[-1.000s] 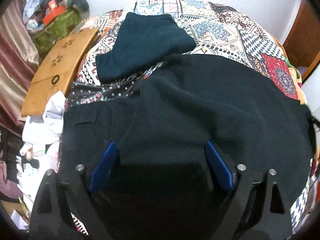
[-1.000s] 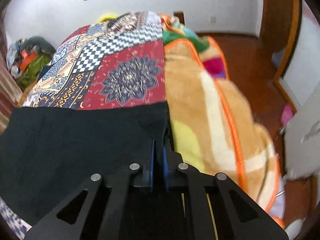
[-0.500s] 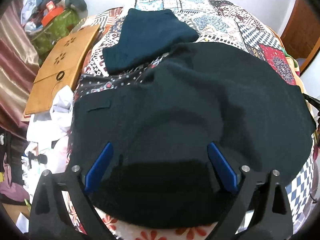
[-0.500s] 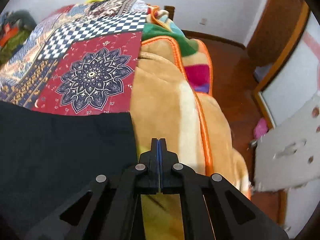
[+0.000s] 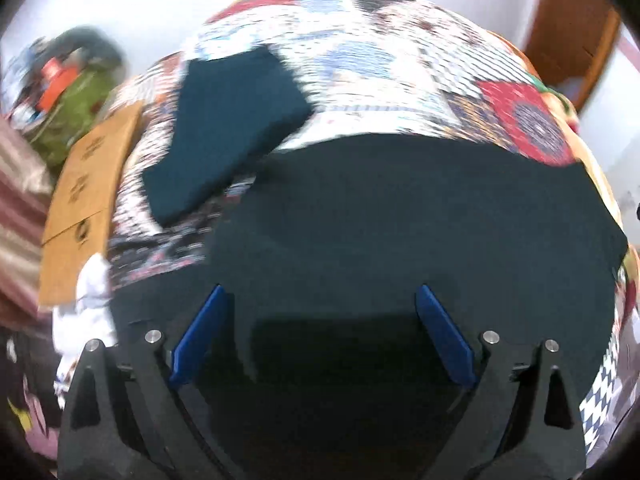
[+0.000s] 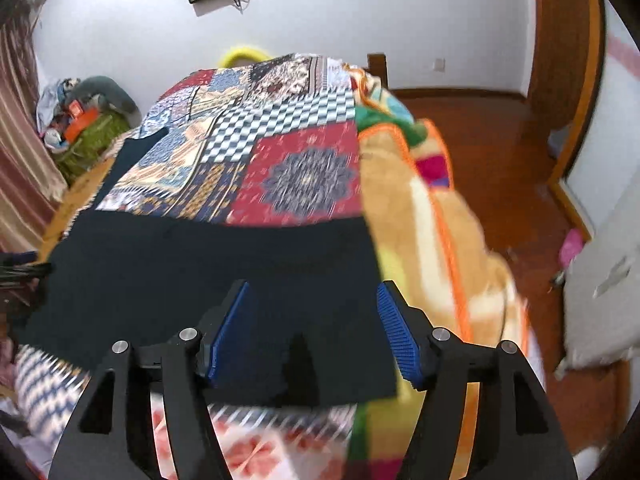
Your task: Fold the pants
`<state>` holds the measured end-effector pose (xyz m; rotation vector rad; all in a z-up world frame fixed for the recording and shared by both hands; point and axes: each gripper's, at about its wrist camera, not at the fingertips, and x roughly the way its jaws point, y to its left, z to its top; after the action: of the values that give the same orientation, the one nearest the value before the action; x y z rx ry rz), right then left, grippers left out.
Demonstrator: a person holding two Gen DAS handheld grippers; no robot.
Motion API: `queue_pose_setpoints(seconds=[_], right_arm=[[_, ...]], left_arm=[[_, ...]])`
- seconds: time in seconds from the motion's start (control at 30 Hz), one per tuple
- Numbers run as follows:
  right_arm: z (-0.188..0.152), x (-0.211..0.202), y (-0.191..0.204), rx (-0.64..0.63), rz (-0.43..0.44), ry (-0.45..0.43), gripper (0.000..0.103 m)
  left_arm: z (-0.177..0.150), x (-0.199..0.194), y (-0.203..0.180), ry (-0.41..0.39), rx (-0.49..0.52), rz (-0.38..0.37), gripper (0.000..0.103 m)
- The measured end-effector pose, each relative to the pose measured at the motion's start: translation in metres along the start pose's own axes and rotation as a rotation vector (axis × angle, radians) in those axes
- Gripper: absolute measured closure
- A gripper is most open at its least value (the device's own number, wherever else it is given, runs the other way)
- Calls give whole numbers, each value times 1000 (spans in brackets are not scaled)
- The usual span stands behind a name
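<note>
We are looking down at the bed [image 6: 304,120], its patchwork cover running away from us toward the wall, with an orange blanket [image 6: 404,208] bunched along its right side. The pants [image 5: 420,220] are lying spread flat on the near part of that cover as a broad dark panel, the long axis running left to right across both views, square to the line our fingers are pointing. A second dark garment [image 5: 228,128], already folded, is sitting beyond them toward the far left, beside a brown board [image 5: 88,184] at the bed's edge. Our left gripper [image 5: 320,336] is hanging over the left half of the pants with its jaws spread wide and nothing between them. Our right gripper [image 6: 316,328] is standing over the right end, where the cloth's edge meets the blanket, its jaws also apart and empty, the near hem just under its fingers [image 6: 396,332]. We are judging that each near corner is lying straight ahead of and below its own gripper, so each hand is nearest to its own end, and the coming fold looks set to run across the short axis, near hem toward far hem.
</note>
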<state>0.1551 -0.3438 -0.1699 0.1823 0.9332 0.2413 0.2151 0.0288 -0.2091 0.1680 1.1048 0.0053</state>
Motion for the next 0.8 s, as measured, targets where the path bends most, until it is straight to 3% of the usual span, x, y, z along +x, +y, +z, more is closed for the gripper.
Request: queue_pose_setpoints(seconds=[0.07, 0.13, 0.27, 0.37, 0.63, 0.8], right_arm=[[-21, -2, 1, 58, 48, 25, 42], [-38, 0, 2, 95, 90, 48, 42], [-70, 12, -5, 212, 101, 88, 42], [-72, 15, -18, 292, 113, 67, 42], [-60, 37, -31, 366, 106, 35, 43], [-56, 38, -38, 403, 8, -35, 88]], left_arm=[[2, 0, -27, -16, 60, -40, 6], [6, 4, -59, 19, 141, -118, 6], [24, 10, -106, 40, 263, -140, 6], [43, 20, -127, 103, 263, -215, 6], [64, 8, -156, 14, 272, -239, 6], [64, -5, -156, -41, 258, -235, 6]])
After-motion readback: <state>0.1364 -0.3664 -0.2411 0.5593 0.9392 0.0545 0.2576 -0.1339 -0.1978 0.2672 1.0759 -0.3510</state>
